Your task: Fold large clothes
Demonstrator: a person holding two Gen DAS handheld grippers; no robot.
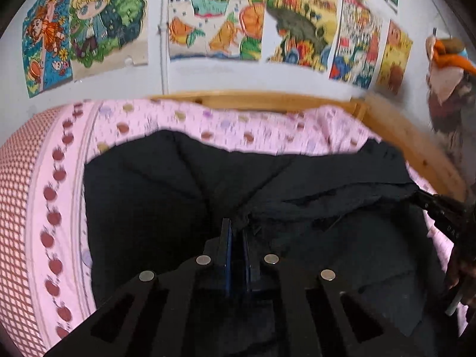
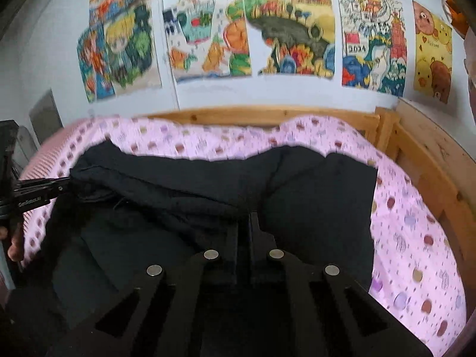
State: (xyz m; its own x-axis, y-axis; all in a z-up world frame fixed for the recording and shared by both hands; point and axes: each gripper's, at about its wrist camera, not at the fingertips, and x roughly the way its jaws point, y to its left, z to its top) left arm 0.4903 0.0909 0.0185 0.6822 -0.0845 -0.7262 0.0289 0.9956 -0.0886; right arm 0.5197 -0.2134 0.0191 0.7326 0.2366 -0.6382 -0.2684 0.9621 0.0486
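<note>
A large black garment [image 1: 166,184] lies spread on the pink patterned bed sheet [image 1: 68,160]; it also fills the middle of the right wrist view [image 2: 315,196]. My left gripper [image 1: 237,229] is shut on a bunched fold of the black garment, lifting it. My right gripper [image 2: 244,220] is shut on another part of the same fold. Each gripper shows in the other's view: the right one at the right edge [image 1: 440,211], the left one at the left edge [image 2: 44,190], both pinching the raised fold of cloth.
A wooden bed frame [image 2: 416,154] runs along the far and right sides of the mattress. Colourful posters [image 2: 285,26] cover the white wall behind. A red checked mattress edge [image 1: 17,178] is at the left. A stuffed toy [image 1: 449,68] hangs at the right.
</note>
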